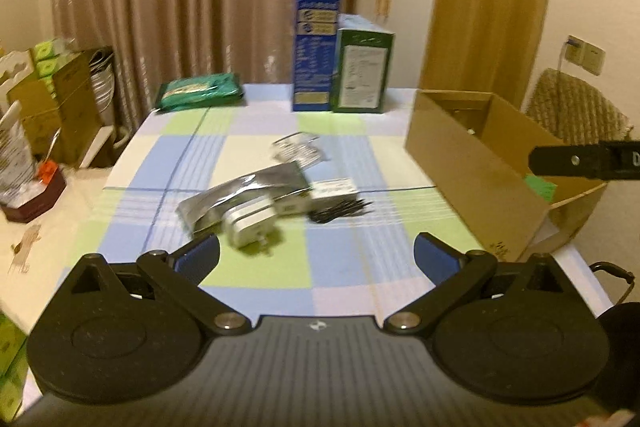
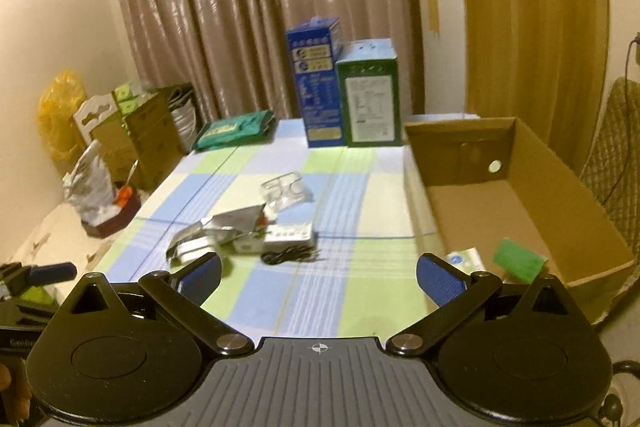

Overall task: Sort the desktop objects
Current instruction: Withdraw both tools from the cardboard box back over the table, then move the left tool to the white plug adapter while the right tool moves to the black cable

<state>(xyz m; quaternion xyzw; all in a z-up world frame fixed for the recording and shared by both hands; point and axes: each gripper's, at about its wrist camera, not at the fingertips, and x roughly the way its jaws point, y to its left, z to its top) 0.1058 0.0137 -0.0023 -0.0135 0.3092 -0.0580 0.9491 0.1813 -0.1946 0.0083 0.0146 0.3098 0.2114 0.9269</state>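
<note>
Left gripper point(image 1: 316, 255): jaws spread wide, nothing between them, above the checked bench point(image 1: 280, 267).

Right gripper point(image 2: 318, 277): jaws likewise wide and empty, over the bench's near edge beside the cardboard box point(image 2: 592, 223).

Clutter pile point(image 1: 260, 203), mid-bench: silver foil packet point(image 1: 240, 193), white adapter point(image 1: 250, 225) just ahead of the left jaws, small white carton point(image 1: 334, 191), black cable point(image 1: 340, 215), clear packet point(image 1: 298, 149). All lie ahead of both jaws, untouched.

Box contents: green card point(image 2: 518, 259), small white pack point(image 2: 466, 261).

Far edge: blue carton point(image 2: 316, 87), green carton point(image 2: 370, 99), green pouch point(image 2: 234, 129).
</note>
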